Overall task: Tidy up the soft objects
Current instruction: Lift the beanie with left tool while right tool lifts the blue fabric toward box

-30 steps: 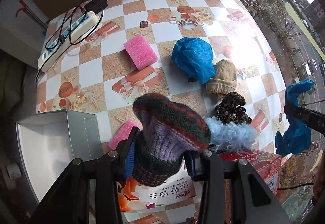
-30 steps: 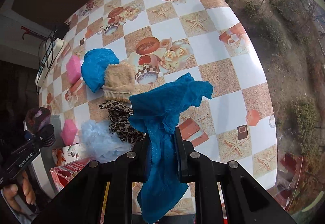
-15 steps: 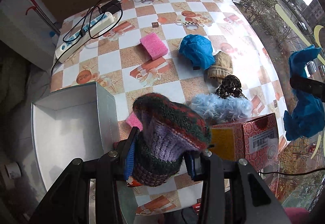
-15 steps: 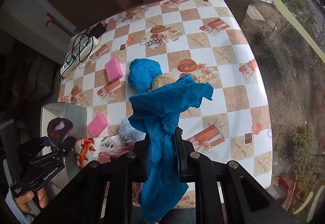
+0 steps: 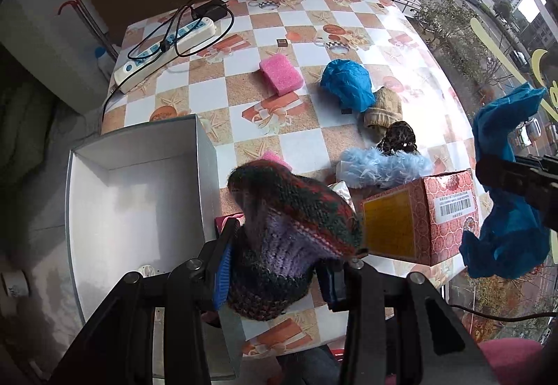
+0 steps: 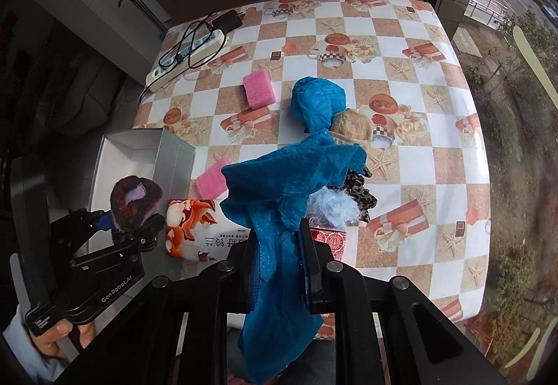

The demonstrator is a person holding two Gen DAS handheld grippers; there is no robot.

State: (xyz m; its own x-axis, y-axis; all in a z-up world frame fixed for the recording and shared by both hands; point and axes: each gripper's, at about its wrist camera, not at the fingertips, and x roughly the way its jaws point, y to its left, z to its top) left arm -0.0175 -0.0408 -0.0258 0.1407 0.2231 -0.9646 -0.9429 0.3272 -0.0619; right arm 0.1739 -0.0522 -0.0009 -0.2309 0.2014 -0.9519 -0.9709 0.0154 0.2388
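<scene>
Knit hat (image 5: 293, 238) clamped inside left tool (image 5: 275, 276).

Open white box (image 5: 115, 207) unobstructed above; red carton (image 5: 429, 210) seemingly beside.

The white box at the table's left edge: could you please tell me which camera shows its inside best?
The left wrist view: it looks almost straight down into the white box, showing its bare floor and walls. The right wrist view shows only its far corner and one grey outer wall, with the left gripper and its knitted piece covering the rest.
</scene>
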